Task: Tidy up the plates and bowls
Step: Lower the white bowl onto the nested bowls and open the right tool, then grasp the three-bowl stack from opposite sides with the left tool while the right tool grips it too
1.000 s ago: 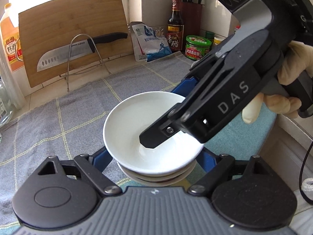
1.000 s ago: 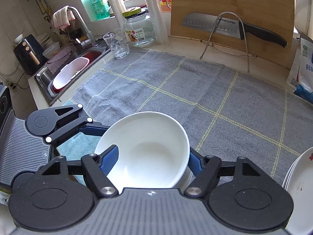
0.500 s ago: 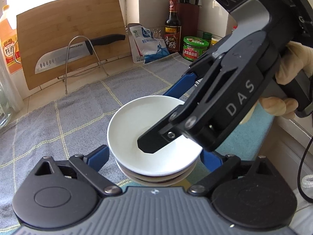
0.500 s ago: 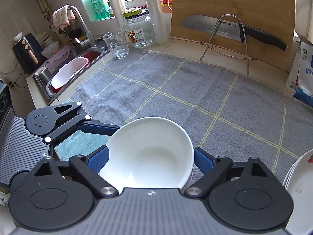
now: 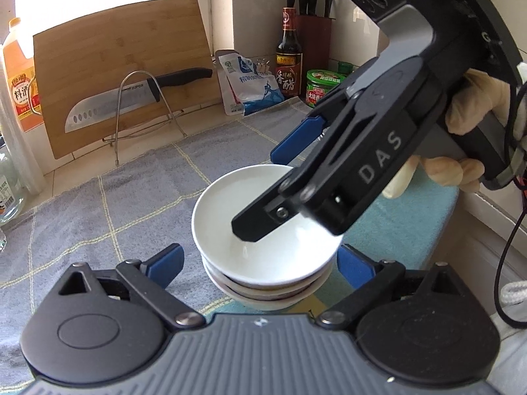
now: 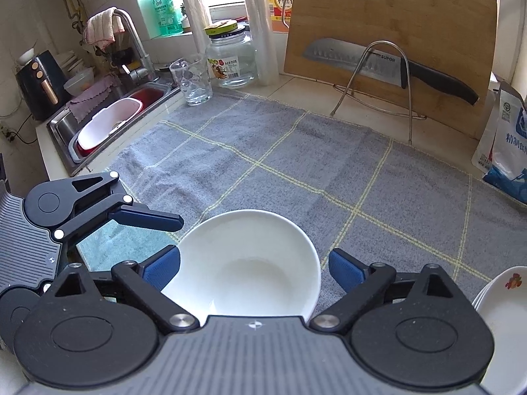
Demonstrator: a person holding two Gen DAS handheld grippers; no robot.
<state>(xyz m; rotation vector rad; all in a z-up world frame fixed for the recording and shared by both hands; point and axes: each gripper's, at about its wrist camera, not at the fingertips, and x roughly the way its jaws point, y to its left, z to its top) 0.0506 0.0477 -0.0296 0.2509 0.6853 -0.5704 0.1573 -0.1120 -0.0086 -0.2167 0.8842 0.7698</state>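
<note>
A stack of white bowls (image 5: 263,247) sits on a light blue cloth (image 5: 405,230) at the near edge of the grey checked towel (image 5: 131,204); the top bowl (image 6: 243,263) is empty. My left gripper (image 5: 260,261) stands open, its blue pads either side of the stack and clear of it. My right gripper (image 6: 253,266) straddles the top bowl with its jaws opening, and neither pad presses on it. In the left wrist view the right gripper (image 5: 270,187) hangs over the bowl, held by a gloved hand (image 5: 474,105). The left gripper (image 6: 148,219) shows at the left.
White plates with a flower print (image 6: 500,312) lie at the lower right. A cutting board (image 6: 388,39) and a knife on a wire stand (image 6: 395,65) lean at the back. A sink (image 6: 108,121), glass jar (image 6: 230,56) and cup (image 6: 192,82) are left; bottles (image 5: 289,56) stand behind.
Both grippers' jaws have spread apart from the bowl. The right gripper was pinched on the top bowl's rim and has let go. The bowl stays on the stack.
</note>
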